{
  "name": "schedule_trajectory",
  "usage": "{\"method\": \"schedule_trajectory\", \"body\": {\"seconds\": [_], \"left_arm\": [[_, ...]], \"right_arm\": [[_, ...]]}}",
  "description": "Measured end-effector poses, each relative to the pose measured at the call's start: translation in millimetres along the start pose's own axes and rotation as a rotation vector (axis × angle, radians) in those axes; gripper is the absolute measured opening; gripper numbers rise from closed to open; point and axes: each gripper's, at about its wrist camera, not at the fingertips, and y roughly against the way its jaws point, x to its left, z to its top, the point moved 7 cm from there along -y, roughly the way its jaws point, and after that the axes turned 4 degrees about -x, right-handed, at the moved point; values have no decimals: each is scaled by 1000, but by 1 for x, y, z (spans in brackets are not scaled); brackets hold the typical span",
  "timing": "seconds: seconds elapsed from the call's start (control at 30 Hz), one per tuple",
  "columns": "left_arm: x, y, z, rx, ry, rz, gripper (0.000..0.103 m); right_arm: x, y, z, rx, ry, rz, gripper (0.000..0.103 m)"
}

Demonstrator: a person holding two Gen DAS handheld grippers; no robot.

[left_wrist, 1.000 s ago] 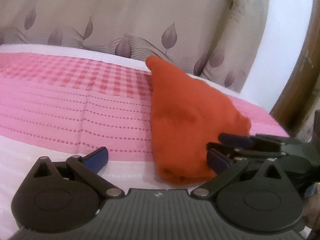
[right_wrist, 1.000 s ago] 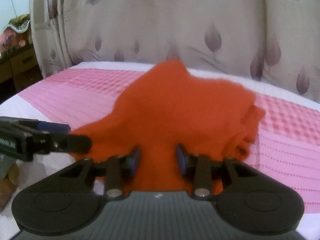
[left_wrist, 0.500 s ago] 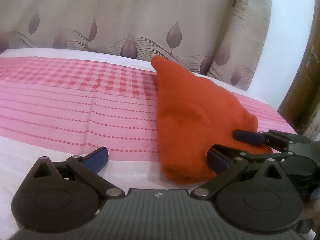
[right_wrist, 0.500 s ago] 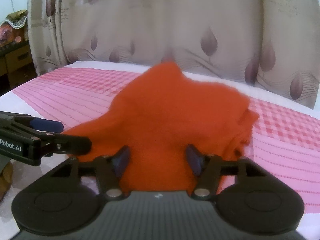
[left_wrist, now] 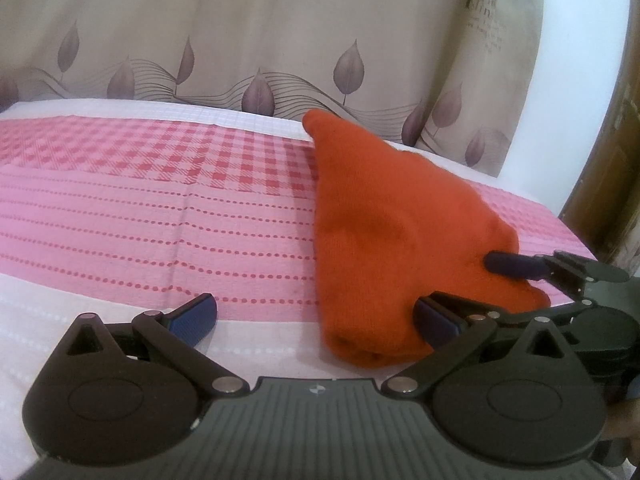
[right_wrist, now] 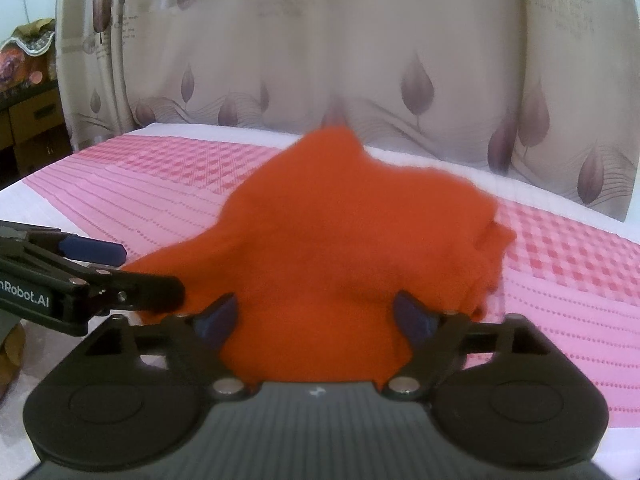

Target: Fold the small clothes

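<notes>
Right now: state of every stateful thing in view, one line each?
Garment: orange, folded into a bundle, lying on the bed, not lifted.
Left tool: open, empty, beside the garment's near end.
Right tool: open; its jaws have just been opening, garment between them, pads not pressing.
Bedcover: pink, spread flat.
Curtain: drawn shut behind the bed.

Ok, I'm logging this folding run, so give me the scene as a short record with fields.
garment: orange knit cloth, folded over, lying on the bed
surface: pink patterned bedspread
backdrop: beige curtain with leaf print
left tool: open, holding nothing, beside the cloth's near end
right tool: jaws have just been opening; cloth between them, pads no longer pressing it
</notes>
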Motion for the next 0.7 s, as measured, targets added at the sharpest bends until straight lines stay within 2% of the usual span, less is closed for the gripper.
{"method": "schedule_trajectory", "body": {"seconds": [0.03,0.3,0.4,0.63,0.7], "left_arm": [[0,0,0,0,2,0,103],[3,3,2,-20,7,-3,103],[7,13,7,-68,40,-75,103],[25,-14,35,-4,153,-161,103],[26,-29,50,10,157,-190,103]], "right_arm": [[-1,-1,0,2,-4,-9,99],[-3,1,1,-10,-25,5,99],[-9,10,3,-68,-58,10,102],[-46,42,10,-269,-290,-20,102],[-60,43,10,-280,-369,-16,102]]}}
